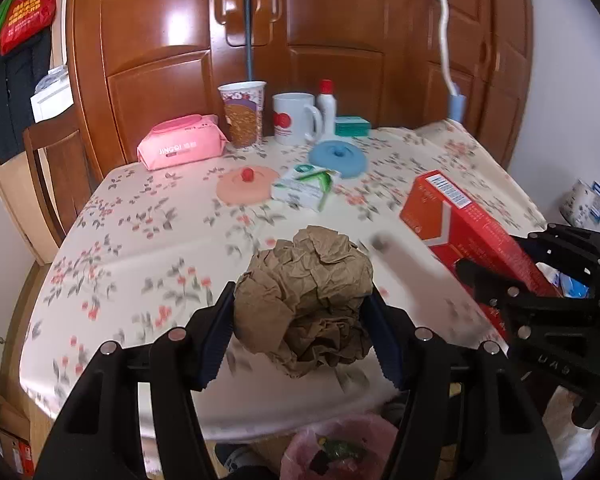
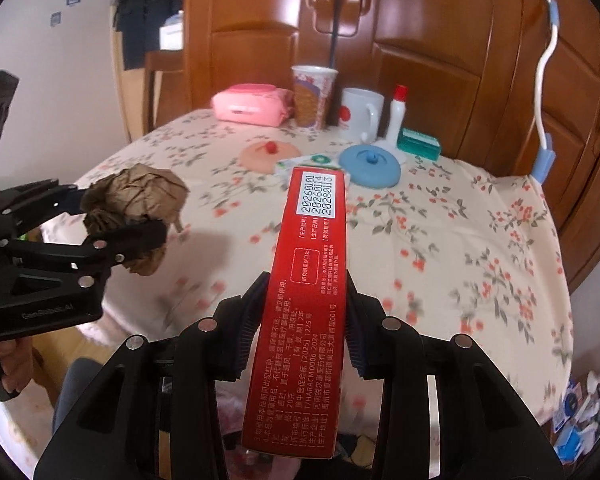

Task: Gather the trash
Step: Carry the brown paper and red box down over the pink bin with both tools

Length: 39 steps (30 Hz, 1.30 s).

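Two grasps: left gripper [image 1: 300,316] clenched on crumpled brown paper ball [image 1: 306,296], right gripper [image 2: 302,320] on glossy red carton [image 2: 304,304], near end cut off.

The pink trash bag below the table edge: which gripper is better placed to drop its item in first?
Probably the left. The left gripper holds the crumpled brown paper almost directly above the pink trash bag. The right gripper holds the red box, and the bag barely shows in its view.

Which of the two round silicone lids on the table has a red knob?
The pink lid, nearer the pink wipes pack. The blue lid beside it has a blue knob.
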Available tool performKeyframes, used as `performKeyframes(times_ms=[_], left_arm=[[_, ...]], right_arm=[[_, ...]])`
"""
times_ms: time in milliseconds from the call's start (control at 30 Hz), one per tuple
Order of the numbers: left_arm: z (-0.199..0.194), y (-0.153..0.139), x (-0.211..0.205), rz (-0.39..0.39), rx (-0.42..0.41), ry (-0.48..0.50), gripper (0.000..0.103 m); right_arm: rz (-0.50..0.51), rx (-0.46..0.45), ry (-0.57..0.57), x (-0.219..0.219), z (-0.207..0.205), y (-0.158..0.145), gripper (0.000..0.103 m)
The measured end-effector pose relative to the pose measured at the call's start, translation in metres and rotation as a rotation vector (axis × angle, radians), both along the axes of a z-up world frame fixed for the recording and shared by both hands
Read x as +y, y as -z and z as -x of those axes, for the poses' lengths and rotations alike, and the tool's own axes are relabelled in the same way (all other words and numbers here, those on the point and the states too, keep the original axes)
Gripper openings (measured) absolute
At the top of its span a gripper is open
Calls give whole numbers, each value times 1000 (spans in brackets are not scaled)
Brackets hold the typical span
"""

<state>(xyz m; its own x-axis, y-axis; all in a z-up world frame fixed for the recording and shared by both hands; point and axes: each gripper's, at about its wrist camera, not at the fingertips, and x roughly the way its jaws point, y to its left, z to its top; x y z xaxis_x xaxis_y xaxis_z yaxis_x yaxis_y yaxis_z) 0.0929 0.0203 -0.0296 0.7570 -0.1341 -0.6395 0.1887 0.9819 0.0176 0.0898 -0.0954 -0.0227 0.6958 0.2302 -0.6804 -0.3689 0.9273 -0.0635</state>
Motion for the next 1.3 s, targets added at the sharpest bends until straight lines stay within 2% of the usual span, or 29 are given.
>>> performKeyframes(times_ms=[200, 433, 600, 900, 1067, 1133, 1300], left_arm=[[54, 25, -14, -11, 44, 28, 61], [97, 86, -20, -11, 149, 20, 61], [116, 141, -21, -13, 247, 0, 61], [119, 240, -25, -57, 438, 3, 61], [110, 288, -25, -21, 533, 10, 62], [106, 304, -27, -33, 565, 11, 62], [95, 345, -25, -39, 652, 5, 62]], right_arm=[[-5, 34, -16, 2, 54, 27, 37], [-9, 129, -32, 3, 94, 86, 37], [13, 211, -47, 7, 113, 137, 37], [75, 379, -60, 13, 114, 235, 37], [88, 506, -63, 16, 104, 292, 37], [91, 552, -63, 18, 104, 312, 37], [111, 629, -70, 23, 99, 346, 37]])
